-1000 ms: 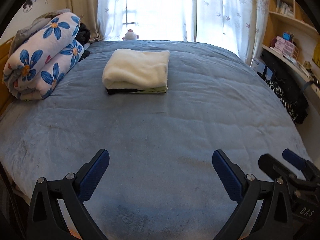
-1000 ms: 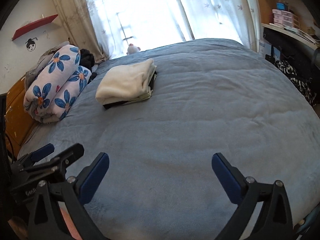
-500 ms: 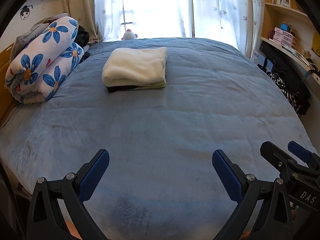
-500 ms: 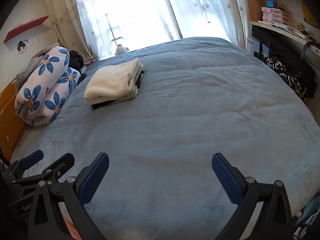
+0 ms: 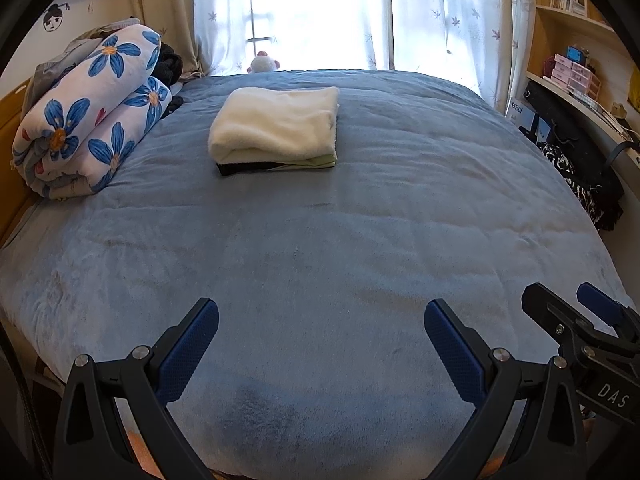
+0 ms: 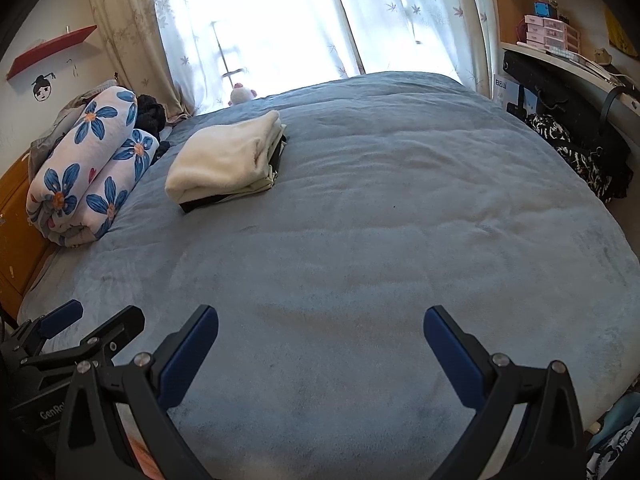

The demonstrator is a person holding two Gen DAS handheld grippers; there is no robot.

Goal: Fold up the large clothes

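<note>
Both tongs are released and empty: left gripper [image 5: 321, 334] and right gripper [image 6: 321, 334] are held low over the bare foreground of the blue plush bedspread [image 5: 360, 240]. The stack of folded clothes topped by a cream fleece garment [image 5: 276, 128] is seen upper centre, already folded, well apart from both. No unfolded garment is in view; one should probably be fetched and spread flat mid-bed. A rolled blue-flowered white quilt [image 5: 84, 120] is seen at left, sheer curtains [image 5: 440, 12] at top, wooden shelves [image 5: 572, 32] at right.

Blue-covered bed [image 5: 320, 240], flowered quilt [image 5: 88, 116] rolled at its left edge, small plush toy [image 5: 262, 63] set by curtained window [image 5: 320, 8]
</note>
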